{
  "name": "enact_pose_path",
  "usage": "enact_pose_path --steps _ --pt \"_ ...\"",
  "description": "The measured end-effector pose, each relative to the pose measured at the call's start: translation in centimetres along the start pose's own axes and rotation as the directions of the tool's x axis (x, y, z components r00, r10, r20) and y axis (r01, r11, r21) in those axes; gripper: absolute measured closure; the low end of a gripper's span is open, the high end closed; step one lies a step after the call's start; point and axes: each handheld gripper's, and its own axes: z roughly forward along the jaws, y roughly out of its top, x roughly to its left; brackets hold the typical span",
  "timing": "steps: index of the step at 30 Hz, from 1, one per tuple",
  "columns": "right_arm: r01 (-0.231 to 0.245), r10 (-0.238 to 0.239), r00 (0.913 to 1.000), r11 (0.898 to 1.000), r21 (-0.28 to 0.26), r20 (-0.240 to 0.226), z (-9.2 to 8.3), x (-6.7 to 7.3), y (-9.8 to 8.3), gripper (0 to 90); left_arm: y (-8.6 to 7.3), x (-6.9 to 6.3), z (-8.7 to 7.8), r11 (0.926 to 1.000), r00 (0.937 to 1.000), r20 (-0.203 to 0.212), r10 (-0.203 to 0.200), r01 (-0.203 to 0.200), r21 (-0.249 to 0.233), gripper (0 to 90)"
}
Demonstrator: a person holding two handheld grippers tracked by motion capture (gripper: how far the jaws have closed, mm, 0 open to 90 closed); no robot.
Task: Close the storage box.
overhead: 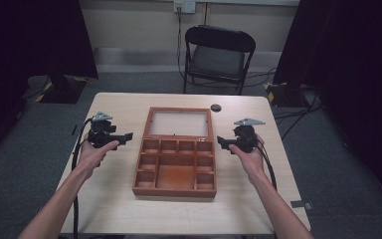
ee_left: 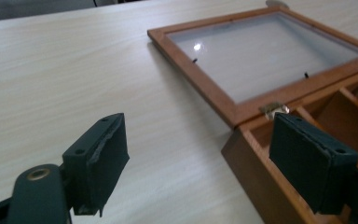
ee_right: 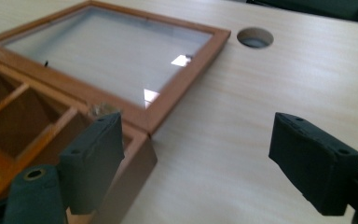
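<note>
Reddish-brown wooden compartment box [overhead: 175, 169] at centre of pale wooden table [overhead: 114, 199], glass-paned lid [overhead: 179, 123] folded flat behind it (compartments look empty). Left gripper [overhead: 127, 136] just beside box's left side, jaws apart, nothing between. Right gripper [overhead: 220, 142] by right side, jaws apart, holding nothing.

Counts: 1 wooden compartment box [overhead: 174, 172], lid [overhead: 179, 122] open, approx 11 compartments. 2 grippers: left gripper [overhead: 128, 136], right gripper [overhead: 220, 142]. 1 folding chair [overhead: 218, 57], far. 1 table [overhead: 119, 204].
</note>
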Motion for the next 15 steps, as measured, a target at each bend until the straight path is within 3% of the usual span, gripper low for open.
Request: enact_pose_path --steps 4,8,11,15 --pt "0.006 -0.007 0.9997 1.0 -0.018 -0.025 1.4 0.3 1.8 17.2 0.8 0.0 1.5 1.0 0.9997 0.023 -0.008 0.008 -0.002 19.0" --pt "0.016 -0.017 0.9992 0.999 -0.045 -0.035 2.8 0.6 2.8 17.1 1.2 -0.1 3.2 0.9995 0.999 0.044 -0.003 0.002 0.03 19.5" --pt "-0.009 0.006 0.9984 0.998 -0.057 -0.056 4.3 0.6 3.0 16.9 1.2 -0.1 4.1 0.9996 0.9979 0.058 -0.028 0.028 0.008 20.0" --pt "-0.028 0.027 0.9979 0.999 -0.016 -0.059 6.0 0.9 2.6 16.5 1.0 -0.7 5.6 0.9986 0.9978 0.064 -0.018 0.015 0.051 19.6"
